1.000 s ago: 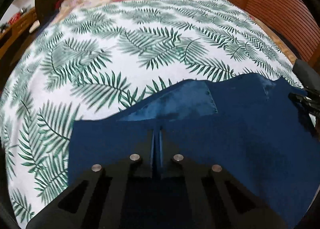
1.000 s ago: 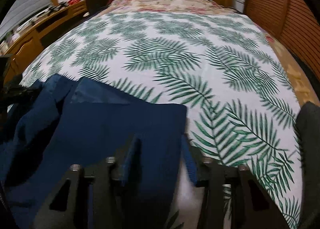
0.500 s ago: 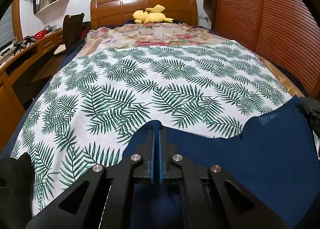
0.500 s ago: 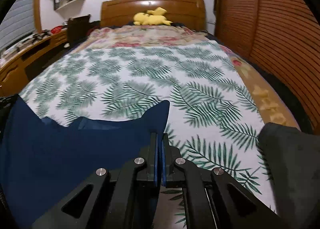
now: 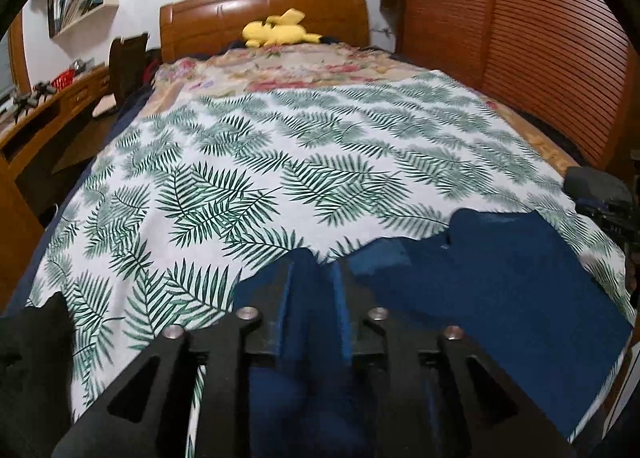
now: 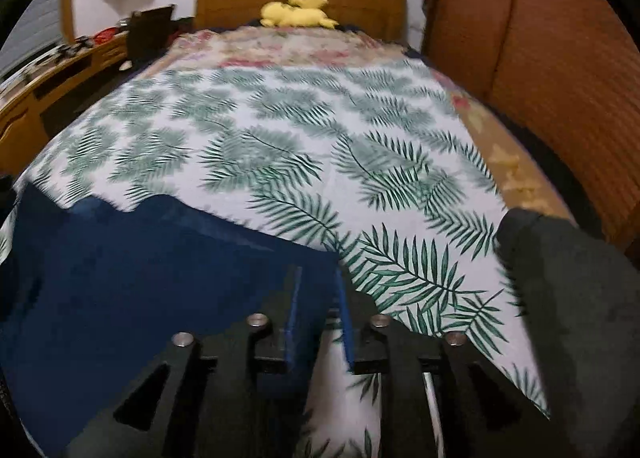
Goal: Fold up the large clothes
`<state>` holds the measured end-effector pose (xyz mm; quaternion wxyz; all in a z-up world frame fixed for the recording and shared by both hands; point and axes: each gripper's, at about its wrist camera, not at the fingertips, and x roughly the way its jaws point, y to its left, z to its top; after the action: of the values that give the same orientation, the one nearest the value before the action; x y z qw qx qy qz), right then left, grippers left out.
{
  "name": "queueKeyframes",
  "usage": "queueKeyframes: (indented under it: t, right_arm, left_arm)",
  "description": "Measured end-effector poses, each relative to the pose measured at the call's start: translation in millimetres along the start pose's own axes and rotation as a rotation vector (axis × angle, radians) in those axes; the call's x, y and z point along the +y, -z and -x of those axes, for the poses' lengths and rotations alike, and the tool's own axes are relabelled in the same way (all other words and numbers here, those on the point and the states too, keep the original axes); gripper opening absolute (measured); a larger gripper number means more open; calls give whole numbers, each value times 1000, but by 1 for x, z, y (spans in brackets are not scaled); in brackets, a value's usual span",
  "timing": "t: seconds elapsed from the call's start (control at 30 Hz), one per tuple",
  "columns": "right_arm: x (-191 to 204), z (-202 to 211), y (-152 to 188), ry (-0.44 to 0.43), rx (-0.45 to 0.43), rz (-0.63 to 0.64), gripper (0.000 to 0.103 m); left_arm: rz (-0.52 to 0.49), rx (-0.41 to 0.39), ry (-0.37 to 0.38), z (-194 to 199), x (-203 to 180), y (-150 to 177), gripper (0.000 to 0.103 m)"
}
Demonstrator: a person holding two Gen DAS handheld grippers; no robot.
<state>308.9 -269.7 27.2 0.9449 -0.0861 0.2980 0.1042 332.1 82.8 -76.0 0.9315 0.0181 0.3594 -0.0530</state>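
Over the foot edge of the bed, both grippers pointed down toward the palm-leaf sheet [image 5: 248, 161], the left gripper [image 5: 314, 286] and right gripper [image 6: 318, 294] each with jaws opening. Between them the navy garment [image 5: 500, 278] lay slack and rumpled along that edge, a corner loosely inside the left jaws, its right edge against the right gripper's inner finger.

Navy blue garment [image 5: 500, 290] lower frame, white sheet [image 5: 280, 161] with green palm-leaf print, yellow plush toy [image 5: 278, 33] top centre, reddish-brown wooden headboard [image 5: 224, 21]
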Motion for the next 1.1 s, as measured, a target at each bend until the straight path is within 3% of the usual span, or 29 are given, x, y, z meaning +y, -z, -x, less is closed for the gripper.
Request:
queueKeyframes:
  t: [0.07, 0.13, 0.2, 0.23, 0.43, 0.57, 0.7, 1.1]
  right_arm:
    - [6, 24, 9, -3, -27, 18, 48]
    - [11, 41, 21, -29, -39, 25, 48]
    - [16, 57, 35, -60, -46, 23, 49]
    - [20, 65, 42, -78, -48, 21, 49]
    - [26, 97, 80, -141, -35, 6, 52]
    - [28, 114, 102, -148, -21, 13, 63]
    - [28, 122, 118, -162, 2, -2, 64]
    - [29, 137, 132, -167, 27, -74, 65]
  left_arm:
    - [-5, -21, 19, 15, -6, 4, 42]
    - [-1, -31, 47, 30, -12, 9, 49]
    - [4, -38, 74, 42, -19, 16, 78]
    - [4, -50, 89, 49, -24, 20, 81]
    - [-9, -57, 137, 77, -53, 50, 81]
    - [-8, -51, 157, 89, -70, 75, 81]
    - [10, -35, 181, 98, -82, 97, 81]
    - [-33, -11, 176, 113, -108, 128, 81]
